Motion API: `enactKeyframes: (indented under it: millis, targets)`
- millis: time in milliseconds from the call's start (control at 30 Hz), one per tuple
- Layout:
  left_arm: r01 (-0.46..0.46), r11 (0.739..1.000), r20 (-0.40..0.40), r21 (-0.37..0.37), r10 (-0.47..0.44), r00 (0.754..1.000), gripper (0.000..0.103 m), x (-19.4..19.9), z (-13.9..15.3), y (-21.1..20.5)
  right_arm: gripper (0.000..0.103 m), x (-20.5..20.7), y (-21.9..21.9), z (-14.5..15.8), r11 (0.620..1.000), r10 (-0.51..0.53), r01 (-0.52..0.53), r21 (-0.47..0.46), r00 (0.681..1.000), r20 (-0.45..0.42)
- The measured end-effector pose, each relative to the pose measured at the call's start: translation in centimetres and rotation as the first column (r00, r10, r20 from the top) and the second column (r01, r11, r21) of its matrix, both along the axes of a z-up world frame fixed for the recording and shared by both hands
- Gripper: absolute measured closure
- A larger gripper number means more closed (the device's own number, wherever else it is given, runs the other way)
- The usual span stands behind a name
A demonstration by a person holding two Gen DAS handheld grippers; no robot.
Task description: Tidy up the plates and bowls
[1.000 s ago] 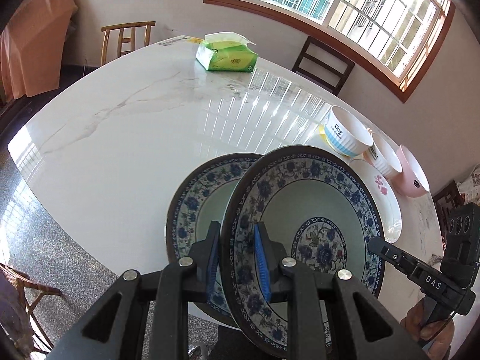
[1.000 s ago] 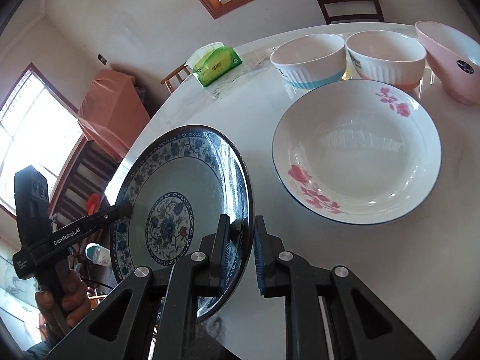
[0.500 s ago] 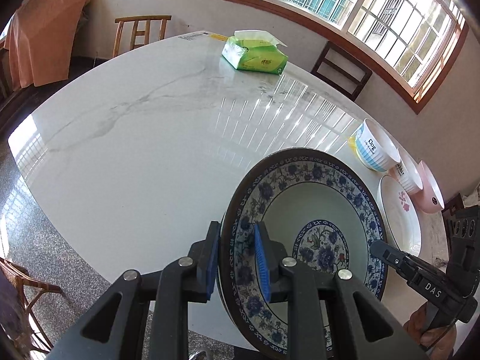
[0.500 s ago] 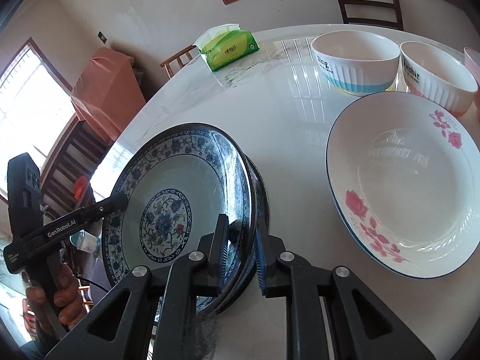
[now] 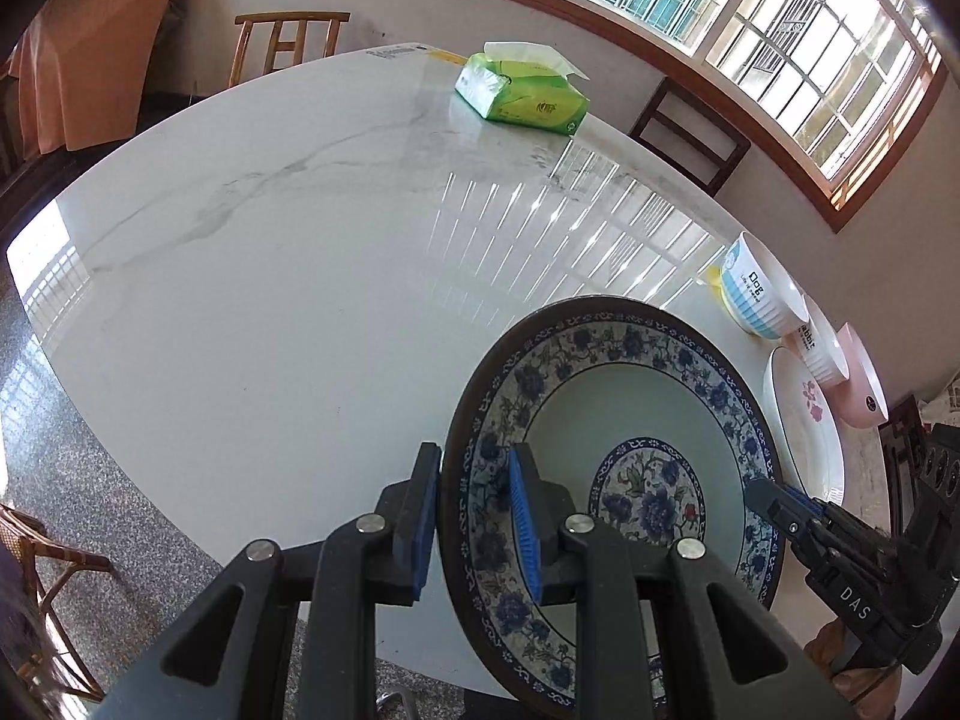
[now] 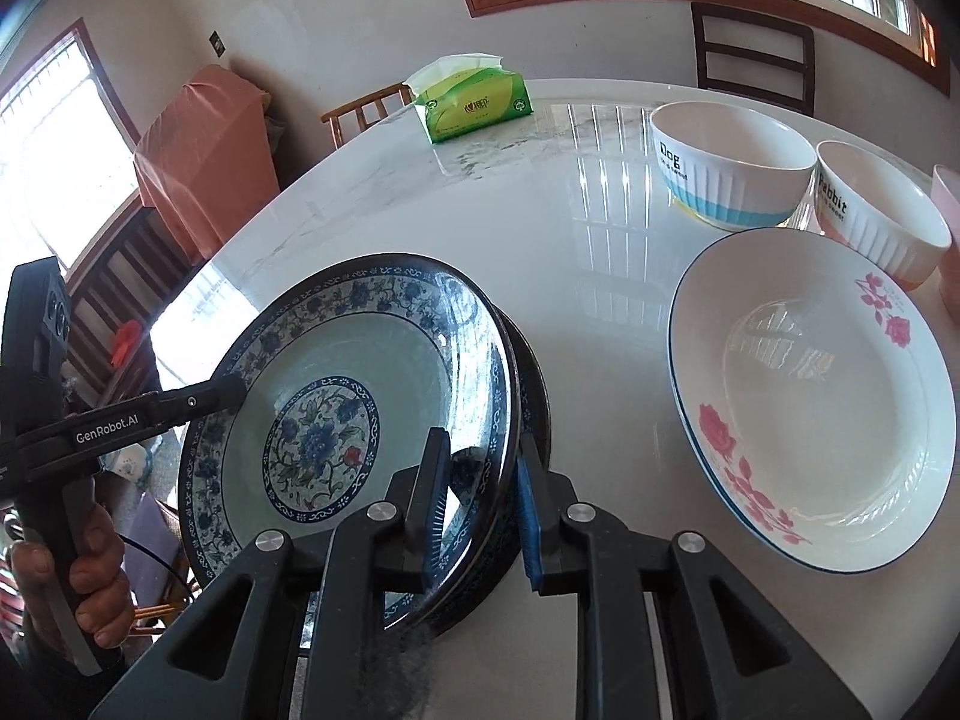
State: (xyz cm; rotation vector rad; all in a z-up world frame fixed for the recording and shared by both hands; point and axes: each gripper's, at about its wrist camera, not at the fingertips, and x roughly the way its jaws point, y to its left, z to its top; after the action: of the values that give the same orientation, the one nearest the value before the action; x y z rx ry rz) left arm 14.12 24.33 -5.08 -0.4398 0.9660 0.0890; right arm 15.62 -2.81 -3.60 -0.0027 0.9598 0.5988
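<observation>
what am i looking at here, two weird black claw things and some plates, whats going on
No robot here: a person holds one pair of tongs in each hand, each with a camera looking along its fingers. One picture is from the left tongs, the other from the right tongs. Both pairs straddle the rim of the same blue-patterned plate, which sits on a second, similar plate. In each view the other tool pokes in from the side.

On the marble table: a white plate with pink flowers, three bowls marked Dog, Rabbit and plain pink, and a green tissue pack.
</observation>
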Motion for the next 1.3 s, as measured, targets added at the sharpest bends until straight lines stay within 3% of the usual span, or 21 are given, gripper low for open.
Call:
enactKeyframes:
  millis: [167,300,400,467,567,667,733,767,933,1100,1200,1300]
  targets:
    - [-0.003,1.000,-0.003,-0.004,0.003,1.000,0.079,0.0,-0.4,0.1,0.077,-0.7,1.1,0.2,0.997,0.025,-0.019,-0.079,0.997,0.074]
    - [-0.002,1.000,0.018,0.023,0.002,1.000,0.079,-0.2,-0.1,-0.3,0.073,-1.8,2.2,0.3,0.981,0.052,-0.015,-0.195,0.981,0.185]
    - [-0.011,0.997,0.058,0.072,0.007,0.998,0.079,-0.5,0.6,-0.8,0.072,-3.5,3.8,0.2,0.941,0.118,-0.001,-0.340,0.939,0.324]
    - [-0.011,0.995,0.085,0.102,0.003,0.996,0.079,-0.8,1.0,-1.1,0.063,-4.3,4.7,0.0,0.916,0.160,0.007,-0.402,0.911,0.381]
    - [-0.026,0.992,0.137,0.123,0.009,0.991,0.079,-1.5,1.8,-1.4,0.059,-4.7,4.3,0.4,0.925,0.150,0.021,-0.380,0.897,0.415]
    - [-0.039,0.980,0.200,0.197,-0.001,0.980,0.079,-2.7,3.1,-2.5,0.058,-5.2,1.4,1.7,0.959,0.061,0.082,-0.270,0.872,0.485]
    - [-0.006,0.971,0.223,0.240,-0.049,0.974,0.077,-3.2,3.8,-3.8,0.048,-5.3,-1.3,2.2,0.964,-0.014,0.149,-0.218,0.854,0.519]
    - [0.017,0.967,0.227,0.253,-0.077,0.971,0.076,-3.4,4.1,-4.6,0.048,-5.2,-3.0,2.3,0.964,-0.056,0.183,-0.194,0.850,0.523]
    - [0.156,0.946,0.207,0.285,-0.220,0.953,0.076,-3.2,4.7,-9.3,0.047,-3.8,-12.3,1.8,0.931,-0.274,0.350,-0.107,0.861,0.428]
    - [0.263,0.926,0.188,0.271,-0.319,0.929,0.072,-1.7,5.2,-13.9,0.047,-2.1,-19.3,0.4,0.892,-0.435,0.453,-0.011,0.863,0.259]
    - [0.317,0.922,0.170,0.221,-0.357,0.919,0.065,-0.3,5.4,-16.1,0.047,-1.4,-21.2,-0.4,0.884,-0.467,0.463,0.061,0.868,0.170]
    - [0.341,0.908,0.153,0.243,-0.383,0.911,0.064,1.1,5.6,-18.2,0.047,-0.9,-22.0,-0.8,0.883,-0.467,0.456,0.110,0.877,0.115]
